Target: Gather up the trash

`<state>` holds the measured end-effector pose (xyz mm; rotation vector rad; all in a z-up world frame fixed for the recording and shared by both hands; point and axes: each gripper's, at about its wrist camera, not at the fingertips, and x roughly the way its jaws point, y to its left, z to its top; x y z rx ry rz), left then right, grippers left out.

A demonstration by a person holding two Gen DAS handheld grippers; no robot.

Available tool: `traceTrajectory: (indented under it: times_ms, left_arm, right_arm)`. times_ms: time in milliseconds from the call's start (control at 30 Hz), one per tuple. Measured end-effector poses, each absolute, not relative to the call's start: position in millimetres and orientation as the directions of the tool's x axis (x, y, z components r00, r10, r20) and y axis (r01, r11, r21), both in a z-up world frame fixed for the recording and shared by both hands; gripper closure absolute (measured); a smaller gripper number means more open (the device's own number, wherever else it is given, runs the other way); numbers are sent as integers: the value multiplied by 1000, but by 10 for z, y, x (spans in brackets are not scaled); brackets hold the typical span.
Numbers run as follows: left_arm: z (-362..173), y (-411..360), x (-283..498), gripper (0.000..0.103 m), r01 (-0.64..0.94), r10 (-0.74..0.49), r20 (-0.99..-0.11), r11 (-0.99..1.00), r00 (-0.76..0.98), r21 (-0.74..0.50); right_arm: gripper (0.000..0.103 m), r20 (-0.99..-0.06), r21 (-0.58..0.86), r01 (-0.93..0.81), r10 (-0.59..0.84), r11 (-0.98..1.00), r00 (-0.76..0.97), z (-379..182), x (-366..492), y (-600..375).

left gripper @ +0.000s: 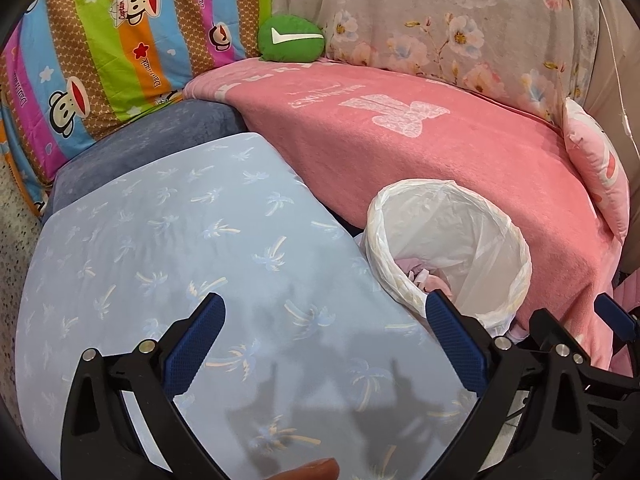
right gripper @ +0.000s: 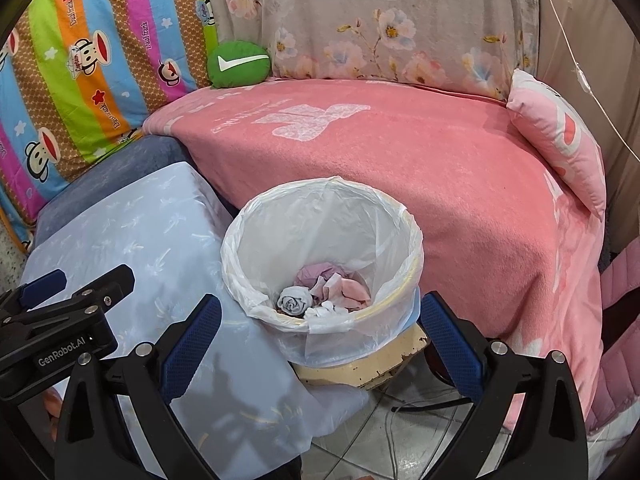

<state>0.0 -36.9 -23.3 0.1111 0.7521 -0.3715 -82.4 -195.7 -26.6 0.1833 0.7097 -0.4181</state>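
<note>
Trash [right gripper: 324, 292] lies at the bottom of the lined bin [right gripper: 400, 216], and nothing loose shows on the covers around it.

Left wrist view: the left gripper [left gripper: 326, 344] stands wide, nothing between its blue pads, above the pale blue palm-print cover [left gripper: 180, 240]. From it the bin [left gripper: 516, 240] sits to the right and a little farther off, its rim just past the right pad. Only a scrap of pink paper shows inside from this angle. A part of the right gripper [left gripper: 608, 320] shows at the right edge, nearer the bin.

Right wrist view: the right gripper [right gripper: 320, 332] is also spread wide and empty, hovering with the near rim of the bin between its pads, so the contents lie straight ahead and below. I count four crumpled wads: one mauve, one pink, one grey-blue, one white. They are balled, with no clear long axis. One bin, one liner, two grippers. My reading is that collecting is done or nearly so.
</note>
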Motion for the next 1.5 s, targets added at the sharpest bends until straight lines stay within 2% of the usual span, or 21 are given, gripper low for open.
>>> traceTrajectory:
  times_ms: [800, 1500]
  left_arm:
    - [-239, -353, -92, 7, 333, -244, -666, 943, 705, 7]
    - [-298, -378, -112, 7, 338, -239, -683, 941, 690, 11]
  right_arm:
    - [5, -671, 8, 438, -320, 899, 669, -323, -876, -1919]
    - [5, -672, 16, 447, -321, 895, 667, -316, -911, -1931]
